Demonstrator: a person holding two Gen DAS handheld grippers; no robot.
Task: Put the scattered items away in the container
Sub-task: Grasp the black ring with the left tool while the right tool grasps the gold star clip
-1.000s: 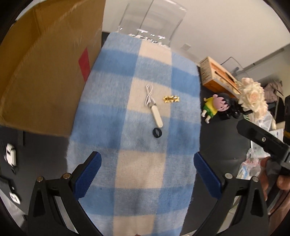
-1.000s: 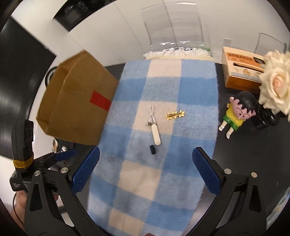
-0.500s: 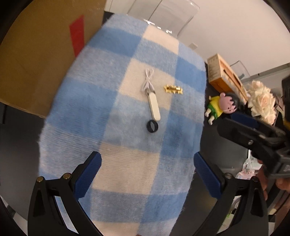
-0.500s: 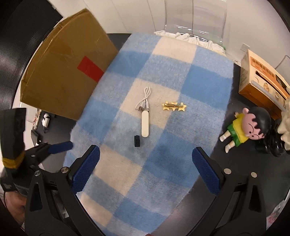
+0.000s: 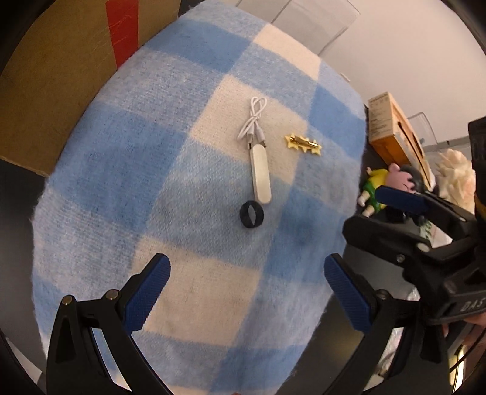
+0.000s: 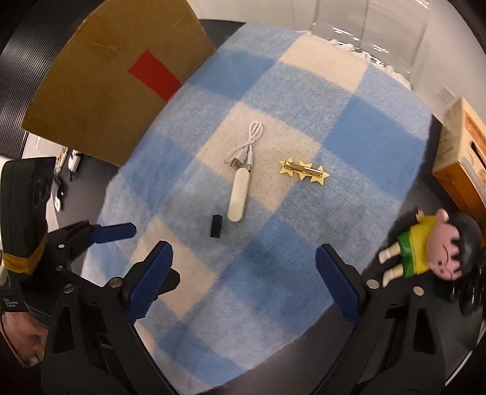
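On a blue-and-cream checked blanket lie a black ring, a white oblong device, a short white cable and a gold star hair clip. A brown cardboard box with a red patch stands at the blanket's left. My left gripper is open and empty, short of the ring. My right gripper is open and empty, also short of the ring.
A cartoon boy figurine lies on the dark table right of the blanket. An orange-and-tan carton and cream flowers stand behind it. A clear chair is beyond the blanket's far end.
Both grippers have moved forward and lower over the blanket, so the items look larger. Each gripper now shows in the other's view. Both stay open.
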